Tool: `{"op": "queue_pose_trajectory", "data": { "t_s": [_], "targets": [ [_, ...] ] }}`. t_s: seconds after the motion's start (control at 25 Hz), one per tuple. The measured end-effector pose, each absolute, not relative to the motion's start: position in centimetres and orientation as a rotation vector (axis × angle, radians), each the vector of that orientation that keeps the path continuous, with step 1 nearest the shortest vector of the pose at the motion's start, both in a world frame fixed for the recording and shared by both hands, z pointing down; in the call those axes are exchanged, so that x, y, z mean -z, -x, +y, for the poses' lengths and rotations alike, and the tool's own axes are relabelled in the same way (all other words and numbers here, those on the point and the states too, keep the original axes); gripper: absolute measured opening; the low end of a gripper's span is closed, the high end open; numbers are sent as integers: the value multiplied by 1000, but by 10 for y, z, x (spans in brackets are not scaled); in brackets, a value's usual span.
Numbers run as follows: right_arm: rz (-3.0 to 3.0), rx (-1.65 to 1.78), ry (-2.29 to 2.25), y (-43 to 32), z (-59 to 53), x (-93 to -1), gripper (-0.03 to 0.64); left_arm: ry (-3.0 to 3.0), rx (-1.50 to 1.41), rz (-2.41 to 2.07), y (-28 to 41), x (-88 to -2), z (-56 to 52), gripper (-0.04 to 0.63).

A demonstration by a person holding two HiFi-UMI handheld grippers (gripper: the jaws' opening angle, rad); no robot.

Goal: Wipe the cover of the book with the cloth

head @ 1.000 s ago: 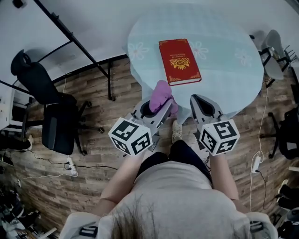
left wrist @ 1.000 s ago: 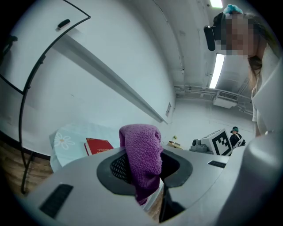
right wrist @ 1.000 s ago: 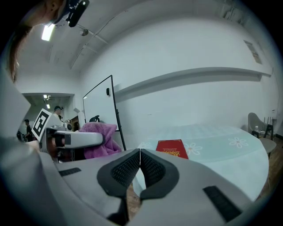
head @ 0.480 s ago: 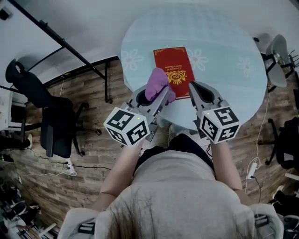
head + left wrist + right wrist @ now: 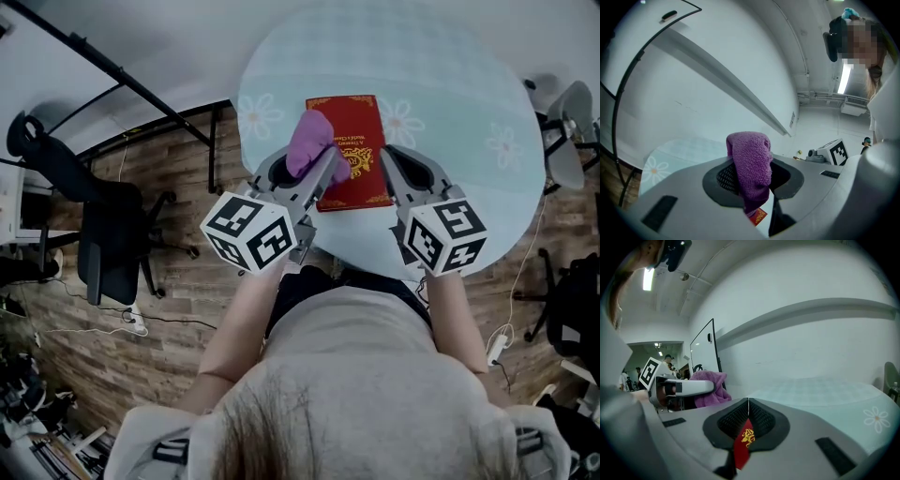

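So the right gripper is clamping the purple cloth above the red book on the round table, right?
Not quite: it is the left gripper that clamps the purple cloth above the red book on the round table, as the left gripper view shows. The right gripper is shut on nothing.

- The purple terry cloth (image 5: 750, 164) is showing a rough, looped nap, matt all over, where the left gripper (image 5: 753, 185) is pinching it.
- The left gripper's grey plastic shell is looking smooth and matt.
- The right gripper (image 5: 748, 418) is wearing the same matt grey plastic, and its black pads (image 5: 733, 420), pressed together, are showing a fine ribbed grid.
- The red hardcover book (image 5: 356, 155) is catching a slight sheen, with its gold emblem and border glinting like foil.
- The round table (image 5: 450, 94) is wearing a pale blue-green covering, matt, faintly checked, with printed daisies.
- The brown plank floor (image 5: 187, 300) is showing wood grain with a low sheen.
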State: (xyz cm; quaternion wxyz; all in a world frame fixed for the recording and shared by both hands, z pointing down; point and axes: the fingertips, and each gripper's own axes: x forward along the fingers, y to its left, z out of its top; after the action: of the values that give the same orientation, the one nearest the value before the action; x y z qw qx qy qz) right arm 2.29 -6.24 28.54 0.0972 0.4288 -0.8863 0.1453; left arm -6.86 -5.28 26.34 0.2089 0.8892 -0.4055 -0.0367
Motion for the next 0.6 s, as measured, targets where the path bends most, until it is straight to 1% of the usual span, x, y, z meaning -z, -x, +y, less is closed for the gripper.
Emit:
{"op": "queue_pose_trajectory", "data": {
  "t_s": [0.6],
  "targets": [
    [-2608, -543, -1269, -30, -80, -309, 23, -2431, 35, -1130, 65, -281, -78, 124]
  ]
}}
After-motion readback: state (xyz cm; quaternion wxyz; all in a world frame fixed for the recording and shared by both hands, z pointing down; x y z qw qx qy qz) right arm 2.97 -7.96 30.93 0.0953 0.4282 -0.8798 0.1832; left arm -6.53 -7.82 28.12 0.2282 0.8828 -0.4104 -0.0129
